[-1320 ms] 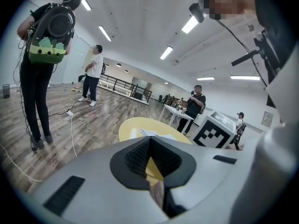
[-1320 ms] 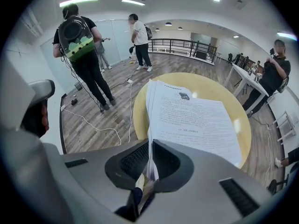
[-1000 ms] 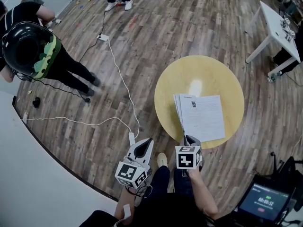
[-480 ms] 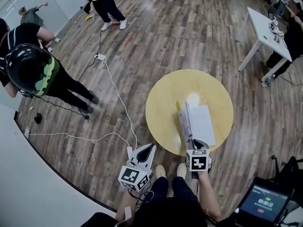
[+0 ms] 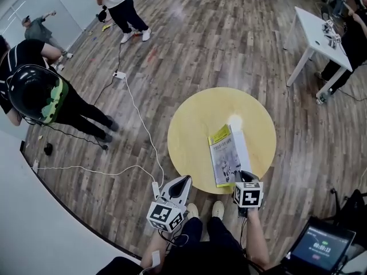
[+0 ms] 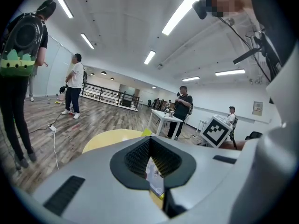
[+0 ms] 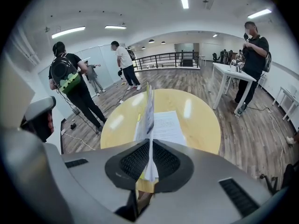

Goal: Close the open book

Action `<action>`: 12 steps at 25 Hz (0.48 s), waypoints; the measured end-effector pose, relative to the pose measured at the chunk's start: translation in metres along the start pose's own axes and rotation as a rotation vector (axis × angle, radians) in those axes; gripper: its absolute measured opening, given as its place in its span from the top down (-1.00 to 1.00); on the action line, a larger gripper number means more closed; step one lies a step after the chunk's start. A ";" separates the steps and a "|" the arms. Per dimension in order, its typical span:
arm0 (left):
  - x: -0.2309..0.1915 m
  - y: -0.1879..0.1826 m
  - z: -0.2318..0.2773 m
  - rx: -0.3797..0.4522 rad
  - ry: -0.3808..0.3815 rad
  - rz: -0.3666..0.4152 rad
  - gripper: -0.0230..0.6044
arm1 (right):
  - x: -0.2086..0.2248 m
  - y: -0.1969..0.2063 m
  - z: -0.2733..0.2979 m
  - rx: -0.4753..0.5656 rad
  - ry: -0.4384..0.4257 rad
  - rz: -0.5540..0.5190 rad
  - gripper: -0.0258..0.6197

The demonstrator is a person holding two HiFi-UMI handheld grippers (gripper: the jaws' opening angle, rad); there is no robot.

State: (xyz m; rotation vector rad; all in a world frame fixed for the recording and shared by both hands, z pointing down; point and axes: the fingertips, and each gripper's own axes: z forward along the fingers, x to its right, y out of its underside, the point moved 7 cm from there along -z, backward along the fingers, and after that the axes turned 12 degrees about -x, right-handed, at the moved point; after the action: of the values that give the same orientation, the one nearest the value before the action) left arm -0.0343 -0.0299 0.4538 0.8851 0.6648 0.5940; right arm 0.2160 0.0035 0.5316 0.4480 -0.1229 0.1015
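The book (image 5: 225, 156) lies on the round yellow counter (image 5: 189, 125) straight ahead of the right claw (image 5: 243, 177), with its spine running away from that claw. Its yellow cover and leaves stand on edge, pinched at the near edge between the right claw's closed jaws. The white page lies flat just to that claw's right, so the held half probably has to tip rightward. The left claw (image 5: 182, 182) hangs off the counter's near edge, farther from the book, jaws together on nothing.
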 end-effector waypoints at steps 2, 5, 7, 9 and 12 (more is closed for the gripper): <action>0.006 0.003 0.004 -0.007 -0.002 0.005 0.93 | 0.005 0.005 0.003 0.003 -0.009 -0.004 0.83; 0.012 0.010 0.009 -0.019 -0.008 0.007 0.93 | 0.013 0.014 0.007 -0.001 -0.017 0.001 0.83; 0.013 0.012 0.017 -0.031 -0.012 0.007 0.93 | 0.022 0.014 0.013 -0.006 -0.023 0.006 0.83; 0.013 0.014 0.028 -0.046 -0.015 0.006 0.93 | 0.032 0.014 0.022 -0.018 -0.024 0.009 0.83; 0.014 0.022 0.037 -0.065 -0.016 0.001 0.94 | 0.043 0.017 0.035 -0.034 -0.023 0.011 0.83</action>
State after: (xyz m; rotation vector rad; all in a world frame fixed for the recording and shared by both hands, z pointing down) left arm -0.0019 -0.0276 0.4856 0.8284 0.6276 0.6056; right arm 0.2526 0.0068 0.5759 0.4149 -0.1491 0.1045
